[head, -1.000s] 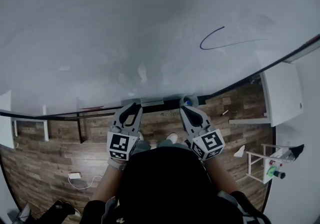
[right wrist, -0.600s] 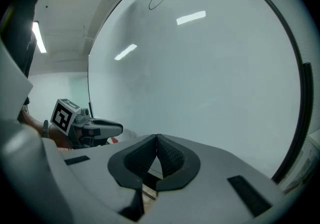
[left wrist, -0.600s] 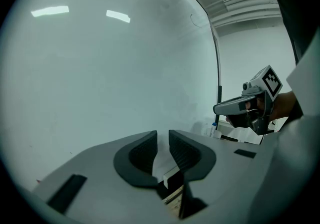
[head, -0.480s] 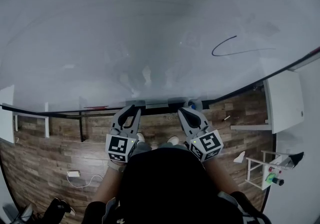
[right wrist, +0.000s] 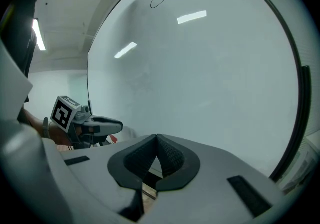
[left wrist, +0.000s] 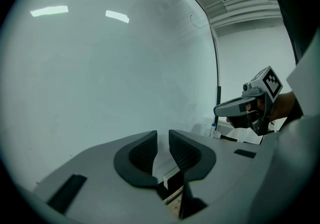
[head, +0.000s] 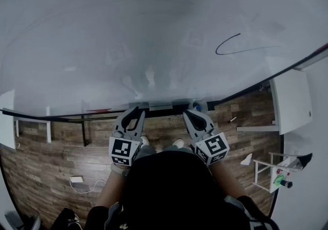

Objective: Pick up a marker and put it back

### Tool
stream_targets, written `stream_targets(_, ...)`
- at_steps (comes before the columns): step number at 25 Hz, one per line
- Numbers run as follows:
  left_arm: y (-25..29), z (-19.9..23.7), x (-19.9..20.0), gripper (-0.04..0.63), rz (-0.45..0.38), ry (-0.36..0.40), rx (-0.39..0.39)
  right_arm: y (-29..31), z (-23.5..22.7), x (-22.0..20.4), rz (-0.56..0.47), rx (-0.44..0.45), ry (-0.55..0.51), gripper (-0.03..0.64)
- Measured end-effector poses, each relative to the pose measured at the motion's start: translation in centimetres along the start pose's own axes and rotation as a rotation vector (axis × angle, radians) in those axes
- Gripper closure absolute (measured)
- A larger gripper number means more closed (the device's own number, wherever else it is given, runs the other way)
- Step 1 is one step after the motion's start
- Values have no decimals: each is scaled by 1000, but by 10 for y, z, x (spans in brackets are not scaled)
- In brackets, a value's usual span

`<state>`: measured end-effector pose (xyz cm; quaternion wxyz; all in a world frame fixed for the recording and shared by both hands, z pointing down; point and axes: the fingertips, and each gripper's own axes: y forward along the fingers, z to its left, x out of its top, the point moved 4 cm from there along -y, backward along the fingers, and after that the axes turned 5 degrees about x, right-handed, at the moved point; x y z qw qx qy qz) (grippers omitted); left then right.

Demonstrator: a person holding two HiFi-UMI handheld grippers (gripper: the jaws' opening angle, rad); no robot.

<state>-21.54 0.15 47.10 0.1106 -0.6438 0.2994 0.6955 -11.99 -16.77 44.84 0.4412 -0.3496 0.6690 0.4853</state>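
Note:
A thin red marker (head: 97, 110) lies on the whiteboard's tray (head: 159, 106) at the left; the right gripper view shows the red marker (right wrist: 113, 139) past the other gripper. A small white thing with a blue cap (head: 193, 105) stands at the tray's right end, just ahead of my right gripper (head: 190, 115); whether it is a marker or a bottle I cannot tell. My left gripper (head: 136, 112) hangs just below the tray, its pads a narrow gap apart, holding nothing (left wrist: 162, 143). The right gripper (right wrist: 157, 143) has its tips touching with nothing between them.
The whiteboard (head: 154, 34) fills the view ahead and bears a dark curved pen line (head: 230, 47) at the upper right. A white cabinet (head: 292, 101) stands right of it. On the wooden floor are a small white rack (head: 279, 172) and a charger with cable (head: 77, 179).
The head view has shifted a little, so the board and the pen line sit differently in the picture. Both grippers stay side by side under the tray, slightly lower than before.

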Motion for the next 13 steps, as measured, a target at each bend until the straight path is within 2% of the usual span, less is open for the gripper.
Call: stream_targets(13, -5, 1, -2, 508, 7, -42, 16, -6, 0, -2, 7, -24, 4, 589)
